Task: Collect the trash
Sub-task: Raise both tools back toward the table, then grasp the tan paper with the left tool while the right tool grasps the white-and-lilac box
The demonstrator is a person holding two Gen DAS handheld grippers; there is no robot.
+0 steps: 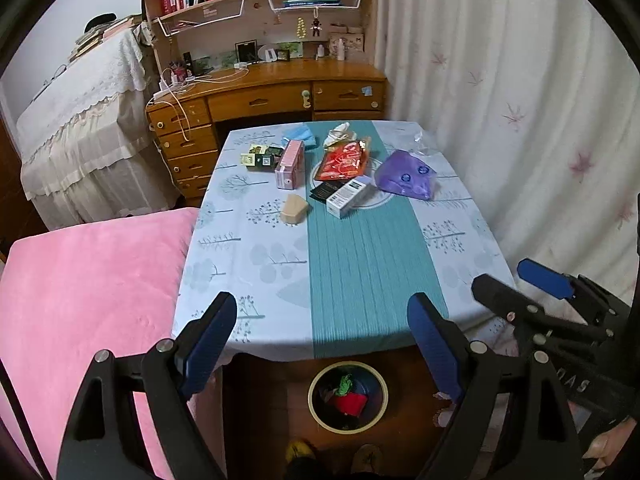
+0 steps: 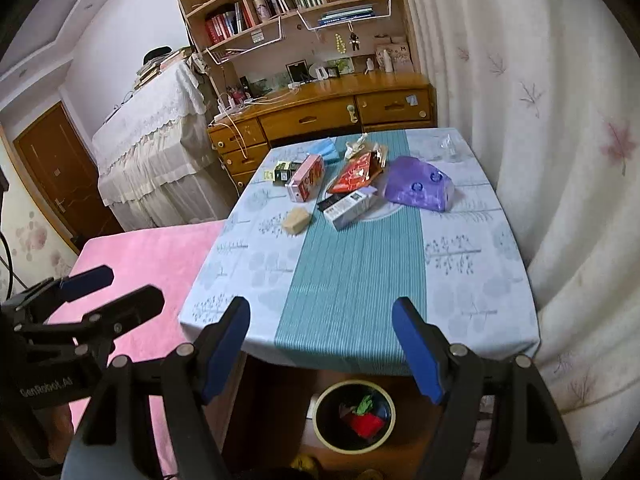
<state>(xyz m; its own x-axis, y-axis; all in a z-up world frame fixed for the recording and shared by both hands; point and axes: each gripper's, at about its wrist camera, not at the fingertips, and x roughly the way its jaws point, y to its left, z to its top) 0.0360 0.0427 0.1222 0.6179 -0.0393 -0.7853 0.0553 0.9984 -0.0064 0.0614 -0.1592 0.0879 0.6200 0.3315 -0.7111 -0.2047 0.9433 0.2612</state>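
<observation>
Across the middle of both views, a table (image 1: 248,264) under a tree-print cloth with a teal stripe. At lower centre, on the floor under its near edge, a round trash bin (image 1: 347,428) already holding red and green scraps. Up at the far end of the table, well apart from both claws: purple bag (image 1: 406,176), orange wrapper (image 1: 342,160), pink box (image 1: 290,164), white carton (image 1: 347,196), tan block (image 1: 294,209).

At the bottom of the left view, left gripper (image 1: 324,320) spread wide, nothing between the pads. Right gripper (image 2: 320,320) likewise spread and empty, low in its own view.
</observation>
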